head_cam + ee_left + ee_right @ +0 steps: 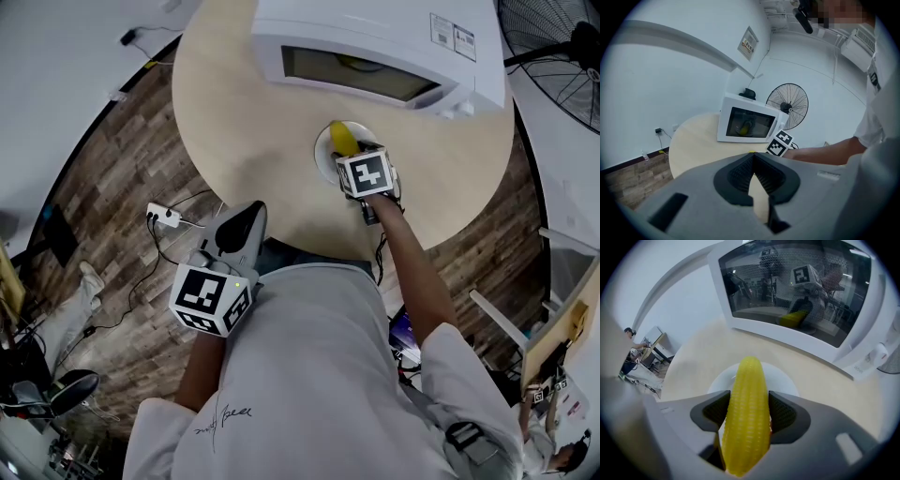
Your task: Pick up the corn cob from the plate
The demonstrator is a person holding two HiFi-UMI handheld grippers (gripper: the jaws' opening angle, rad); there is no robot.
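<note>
The right tongs (748,409) are clamping the corn cob (749,380) between their two dark pads, which are pressing on either side of it. The cob is pointing away from the tongs, and its tip is hanging over the white plate (786,379). Whether the cob is touching the plate cannot be told. In the head view the plate (325,150) is sitting near the middle of the round desk (244,112), just in front of the white microwave (375,42), which is standing at the desk's far edge. The microwave's glass door is mirroring the cob and the marker cube.

The left tongs (752,165) are resting closed, tips meeting, with nothing between them. They are hanging off the desk's near edge, close to the person's body, and pointing toward the microwave. A standing fan (787,105) is showing behind the microwave in the left gripper view.
</note>
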